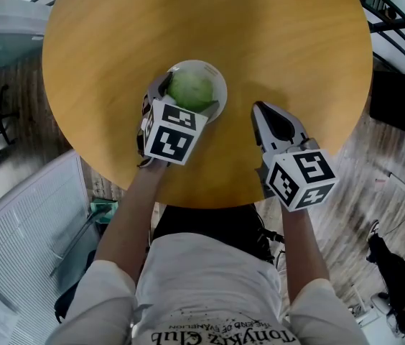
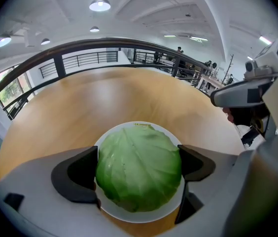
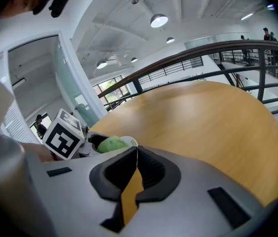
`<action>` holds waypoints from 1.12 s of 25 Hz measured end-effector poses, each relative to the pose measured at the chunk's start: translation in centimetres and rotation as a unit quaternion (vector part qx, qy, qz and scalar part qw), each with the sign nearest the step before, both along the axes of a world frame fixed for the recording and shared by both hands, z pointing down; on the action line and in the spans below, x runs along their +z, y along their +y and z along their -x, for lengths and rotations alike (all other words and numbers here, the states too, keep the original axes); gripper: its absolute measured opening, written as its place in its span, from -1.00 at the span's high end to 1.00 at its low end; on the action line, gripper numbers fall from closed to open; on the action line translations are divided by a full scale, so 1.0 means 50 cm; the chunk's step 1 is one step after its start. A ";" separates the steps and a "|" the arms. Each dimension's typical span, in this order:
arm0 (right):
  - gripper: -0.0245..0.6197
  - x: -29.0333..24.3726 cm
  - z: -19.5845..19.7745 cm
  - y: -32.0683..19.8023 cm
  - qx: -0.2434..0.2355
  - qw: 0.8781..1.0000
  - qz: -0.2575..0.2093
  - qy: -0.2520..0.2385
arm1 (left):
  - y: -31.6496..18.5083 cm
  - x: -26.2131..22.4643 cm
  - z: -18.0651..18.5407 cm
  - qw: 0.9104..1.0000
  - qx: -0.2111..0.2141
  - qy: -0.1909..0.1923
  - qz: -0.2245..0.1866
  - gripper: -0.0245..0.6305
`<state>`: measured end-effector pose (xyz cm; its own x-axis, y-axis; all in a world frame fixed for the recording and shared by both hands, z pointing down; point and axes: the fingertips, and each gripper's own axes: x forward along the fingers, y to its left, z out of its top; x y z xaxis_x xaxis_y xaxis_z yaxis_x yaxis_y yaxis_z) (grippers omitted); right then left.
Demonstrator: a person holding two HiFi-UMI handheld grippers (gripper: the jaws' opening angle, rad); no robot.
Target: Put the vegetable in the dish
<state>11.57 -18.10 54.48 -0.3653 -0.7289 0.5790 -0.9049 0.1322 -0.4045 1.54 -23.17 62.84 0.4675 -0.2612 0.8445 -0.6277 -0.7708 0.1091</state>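
Nearest are the person's two bare forearms (image 1: 134, 221), each ending in one gripper, and each gripper carries one black-and-white marker cube (image 1: 170, 136).

The right gripper (image 1: 258, 108) hovers over the near part of the table, to the right of the dish and apart from it. In its own view (image 3: 137, 149) the jaws are pressed together at the tips with nothing between them. Only a sliver of tabletop shows through the gap lower down.

The left gripper (image 1: 187, 98) reaches forward over the dish. Its view (image 2: 139, 171) shows the jaws spread wide, one dark pad against each side of the cabbage (image 2: 138, 159).

There is one cabbage (image 1: 190, 88), and it sits in the one dish (image 1: 219, 81), near the table's middle. It is a round, pale green head, smooth and tightly wrapped, with light veins running up the outer leaf. It fills most of the dish, which is white and round, so only a thin rim (image 2: 135, 217) shows around it. From the right gripper view the cabbage (image 3: 110, 144) peeps out beside the left gripper's cube.

Everything rests on one round table (image 1: 210, 20) of warm yellow wood. A dark curved railing (image 2: 80, 48) runs beyond its far edge.
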 end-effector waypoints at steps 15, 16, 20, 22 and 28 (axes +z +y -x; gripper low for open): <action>0.84 -0.012 0.013 0.007 -0.003 1.000 -0.002 0.003 | -0.001 -0.007 0.009 1.000 0.008 0.014 -0.006 -0.59; 0.84 -0.012 0.013 0.008 -0.002 1.000 -0.002 0.004 | -0.002 -0.010 0.011 1.000 0.008 0.014 -0.009 -0.59; 0.84 -0.012 0.004 0.018 0.007 1.000 -0.002 0.003 | 0.000 -0.023 0.021 1.000 0.005 0.017 -0.018 -0.59; 0.84 -0.017 0.001 0.025 0.009 1.000 -0.003 0.004 | 0.003 -0.035 0.026 1.000 0.002 0.020 -0.020 -0.59; 0.84 -0.043 -0.007 0.042 -0.001 1.000 -0.013 0.011 | 0.015 -0.092 0.040 0.999 -0.008 0.015 -0.044 -0.58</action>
<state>11.92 -16.03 52.31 -0.3542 -0.7434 0.5673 -0.9133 0.1447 -0.3807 -0.45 -22.41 58.26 0.4872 -0.3409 0.8040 -0.6371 -0.7684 0.0602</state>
